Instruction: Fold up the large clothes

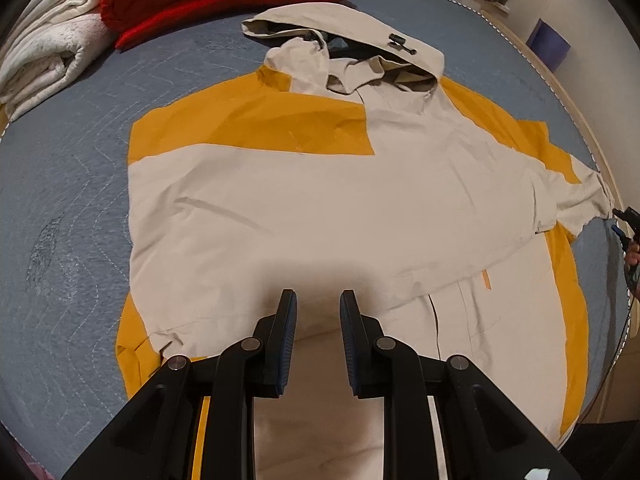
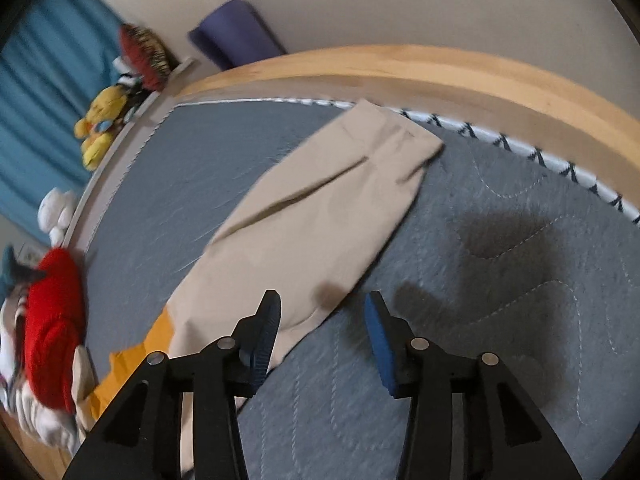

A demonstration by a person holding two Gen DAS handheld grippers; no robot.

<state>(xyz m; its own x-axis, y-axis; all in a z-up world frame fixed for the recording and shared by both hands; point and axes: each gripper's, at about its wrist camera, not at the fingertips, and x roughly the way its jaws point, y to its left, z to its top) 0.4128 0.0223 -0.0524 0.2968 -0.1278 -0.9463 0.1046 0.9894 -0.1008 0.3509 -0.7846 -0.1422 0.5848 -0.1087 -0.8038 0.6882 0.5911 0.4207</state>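
left wrist: jacket [image 1: 320, 208] flat, hood [image 1: 352, 44] pointing away.

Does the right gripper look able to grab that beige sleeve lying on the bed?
Probably yes. The right gripper is open just above the sleeve, which lies flat on the grey quilt with nothing covering it.
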